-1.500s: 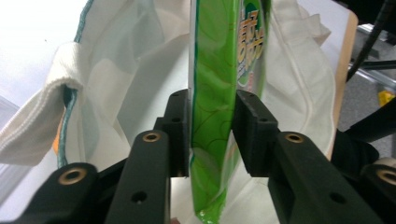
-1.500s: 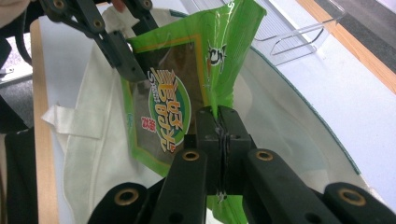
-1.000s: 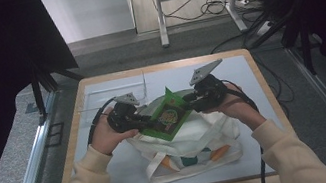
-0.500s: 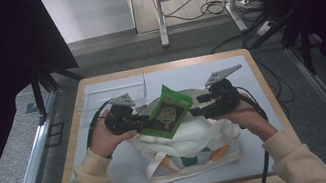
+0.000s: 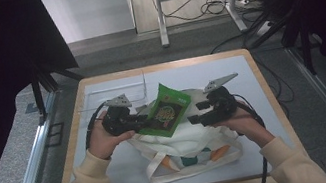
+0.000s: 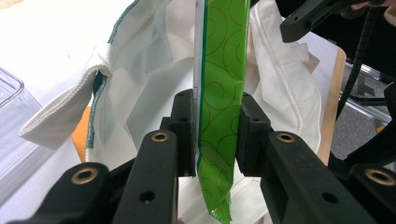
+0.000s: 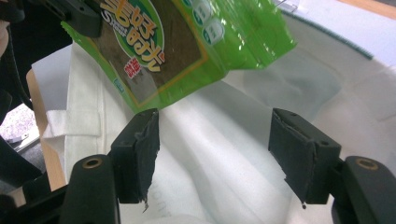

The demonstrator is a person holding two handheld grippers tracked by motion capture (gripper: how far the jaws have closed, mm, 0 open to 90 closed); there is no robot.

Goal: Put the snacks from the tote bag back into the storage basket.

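- The left gripper (image 6: 217, 135) has its pads clamped on the edge of the green snack packet (image 5: 165, 110), which hangs above the white tote bag (image 5: 188, 143) in the middle of the table (image 5: 260, 79).
- The right gripper (image 7: 215, 154) has just been opening; its jaws stand wide with nothing between them, the packet just above and to the left of them in the right gripper view.
- Risk, as I judge it: the packet now hangs from one edge grip alone, so it could swing, twist or slide out of the pads before it is over the bag's mouth.
- Risk: the bag's soft cloth looks slack and partly collapsed, so the packet may land on top of the fabric and not inside.
- Both forearms come in from the near edge, and the two grippers point inward at each other either side of the packet; a clear container (image 5: 115, 92) sits far left.
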